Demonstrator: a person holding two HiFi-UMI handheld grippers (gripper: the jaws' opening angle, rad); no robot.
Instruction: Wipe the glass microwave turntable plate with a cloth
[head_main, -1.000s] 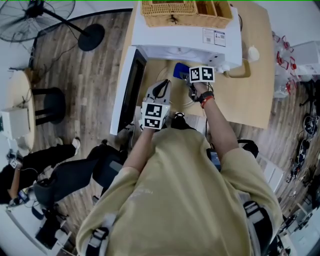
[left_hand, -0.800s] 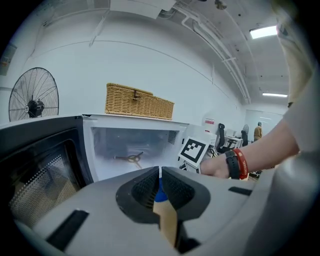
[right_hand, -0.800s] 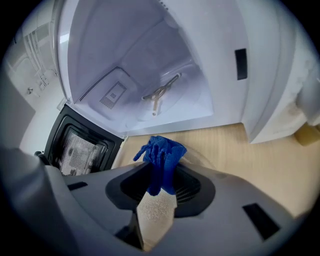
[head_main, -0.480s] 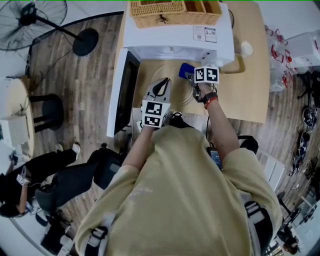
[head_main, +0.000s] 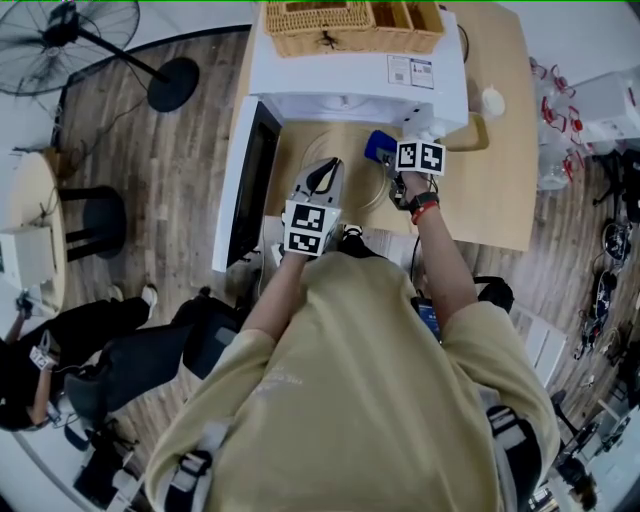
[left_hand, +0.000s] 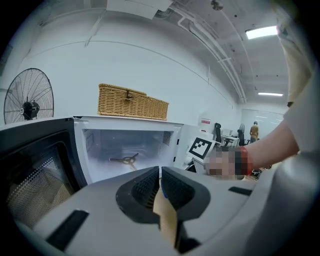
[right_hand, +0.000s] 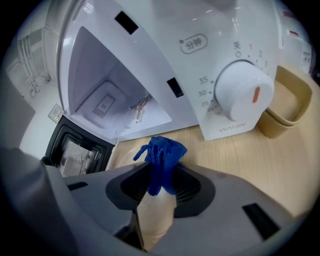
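R gripper w/ cloth a bit further right over plate

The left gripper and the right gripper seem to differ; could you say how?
The left gripper has jaws nearly together, seemingly pinching the glass plate at its rim; the right gripper clamps a blue cloth. The left gripper is nearer the door of the microwave, the right gripper nearer its dial. Both face the microwave.
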